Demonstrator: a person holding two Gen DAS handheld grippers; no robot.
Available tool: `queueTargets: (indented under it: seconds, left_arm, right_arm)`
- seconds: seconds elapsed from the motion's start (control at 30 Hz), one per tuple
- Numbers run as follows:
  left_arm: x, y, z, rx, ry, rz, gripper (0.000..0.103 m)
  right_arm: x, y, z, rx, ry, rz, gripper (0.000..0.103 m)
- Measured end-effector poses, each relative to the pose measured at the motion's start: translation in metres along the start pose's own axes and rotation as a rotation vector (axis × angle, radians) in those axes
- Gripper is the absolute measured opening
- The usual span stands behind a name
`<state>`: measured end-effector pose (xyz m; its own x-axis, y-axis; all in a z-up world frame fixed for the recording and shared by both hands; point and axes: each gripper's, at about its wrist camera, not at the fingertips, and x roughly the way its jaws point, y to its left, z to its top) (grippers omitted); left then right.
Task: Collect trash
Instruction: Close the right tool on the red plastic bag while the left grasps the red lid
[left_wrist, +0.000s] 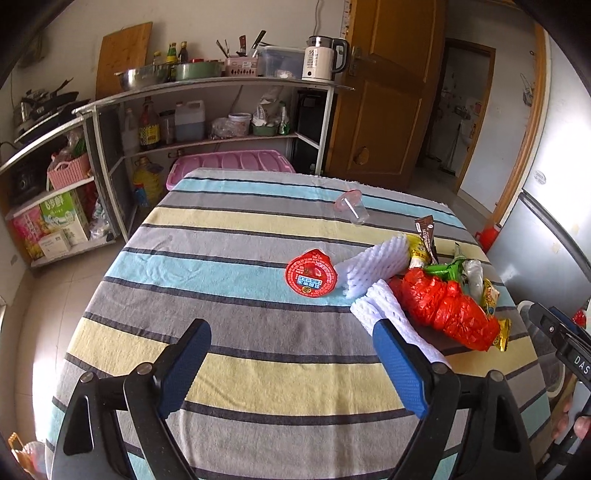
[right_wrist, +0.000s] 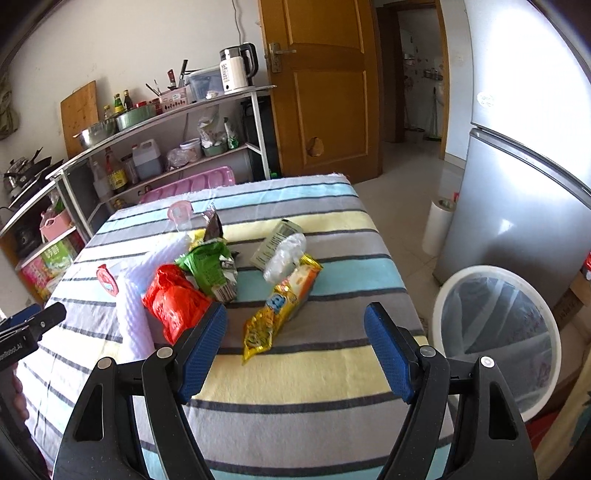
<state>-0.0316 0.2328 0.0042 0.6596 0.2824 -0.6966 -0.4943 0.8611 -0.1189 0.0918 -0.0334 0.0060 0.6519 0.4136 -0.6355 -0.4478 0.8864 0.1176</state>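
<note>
Trash lies on a table with a striped cloth (left_wrist: 229, 258). In the left wrist view there is a red round lid (left_wrist: 311, 277), white foam netting (left_wrist: 373, 269), a red plastic bag (left_wrist: 443, 306) and a clear cup (left_wrist: 352, 211). My left gripper (left_wrist: 291, 334) is open and empty above the cloth. In the right wrist view a yellow snack wrapper (right_wrist: 275, 312), a green wrapper (right_wrist: 212, 266), the red bag (right_wrist: 173, 301) and a clear plastic wrapper (right_wrist: 284, 254) lie ahead. My right gripper (right_wrist: 295, 317) is open and empty, just above the yellow wrapper.
A white bin with a clear liner (right_wrist: 495, 332) stands on the floor right of the table. A grey fridge (right_wrist: 524, 192) is behind it. Kitchen shelves (left_wrist: 207, 110) line the far wall. A wooden door (left_wrist: 384, 88) is at the back.
</note>
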Motion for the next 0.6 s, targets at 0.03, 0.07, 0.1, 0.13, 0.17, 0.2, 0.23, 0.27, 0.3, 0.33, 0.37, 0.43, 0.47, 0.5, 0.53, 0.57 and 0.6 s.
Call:
queueTargets:
  seconds: [0.03, 0.07, 0.1, 0.13, 0.17, 0.2, 0.23, 0.27, 0.3, 0.33, 0.37, 0.43, 0.47, 0.5, 0.53, 0.57, 0.6]
  left_arm:
    - [0.004, 0.001, 0.004, 0.0, 0.006, 0.0, 0.09]
    - [0.008, 0.002, 0.007, -0.003, 0.012, 0.007, 0.09]
    - [0.011, 0.003, 0.011, -0.011, 0.013, 0.009, 0.09]
    - [0.012, 0.005, 0.014, -0.023, 0.006, -0.003, 0.09]
    - [0.014, 0.006, 0.017, -0.037, 0.0, -0.019, 0.09]
    - [0.015, 0.005, 0.02, -0.039, -0.003, -0.03, 0.09]
    - [0.017, 0.004, 0.022, -0.03, -0.006, -0.034, 0.09]
    - [0.02, 0.004, 0.024, -0.027, -0.003, -0.03, 0.09]
    - [0.025, 0.004, 0.026, -0.028, 0.01, -0.027, 0.09]
    - [0.03, 0.004, 0.029, -0.03, 0.028, -0.036, 0.091]
    - [0.035, 0.004, 0.03, -0.029, 0.049, -0.046, 0.091]
    - [0.043, 0.003, 0.032, -0.024, 0.069, -0.043, 0.091]
    - [0.045, 0.003, 0.032, -0.022, 0.068, -0.038, 0.091]
    - [0.047, 0.002, 0.033, -0.019, 0.067, -0.038, 0.091]
    - [0.049, 0.002, 0.035, -0.016, 0.065, -0.037, 0.091]
    - [0.051, 0.002, 0.036, -0.019, 0.068, -0.031, 0.091]
    - [0.054, 0.003, 0.037, -0.024, 0.079, -0.025, 0.091]
  right_arm:
    - [0.004, 0.003, 0.002, -0.005, 0.002, 0.009, 0.077]
    - [0.008, 0.005, 0.005, -0.008, 0.009, 0.031, 0.077]
    - [0.012, 0.008, 0.007, -0.007, 0.019, 0.053, 0.077]
    - [0.016, 0.011, 0.009, -0.01, 0.026, 0.078, 0.077]
    - [0.019, 0.015, 0.01, -0.016, 0.03, 0.106, 0.077]
    - [0.023, 0.02, 0.01, -0.024, 0.041, 0.129, 0.077]
    - [0.026, 0.025, 0.011, -0.038, 0.05, 0.143, 0.077]
    - [0.03, 0.03, 0.011, -0.056, 0.057, 0.16, 0.077]
    - [0.033, 0.036, 0.011, -0.078, 0.068, 0.181, 0.076]
    - [0.035, 0.04, 0.01, -0.094, 0.08, 0.199, 0.074]
    - [0.04, 0.046, 0.01, -0.111, 0.097, 0.222, 0.072]
    - [0.048, 0.052, 0.008, -0.129, 0.123, 0.236, 0.069]
    - [0.051, 0.056, 0.008, -0.139, 0.131, 0.234, 0.067]
    - [0.054, 0.058, 0.007, -0.146, 0.137, 0.236, 0.066]
    - [0.056, 0.059, 0.007, -0.15, 0.143, 0.243, 0.063]
    - [0.059, 0.062, 0.007, -0.154, 0.152, 0.254, 0.061]
    - [0.061, 0.063, 0.007, -0.158, 0.157, 0.263, 0.06]
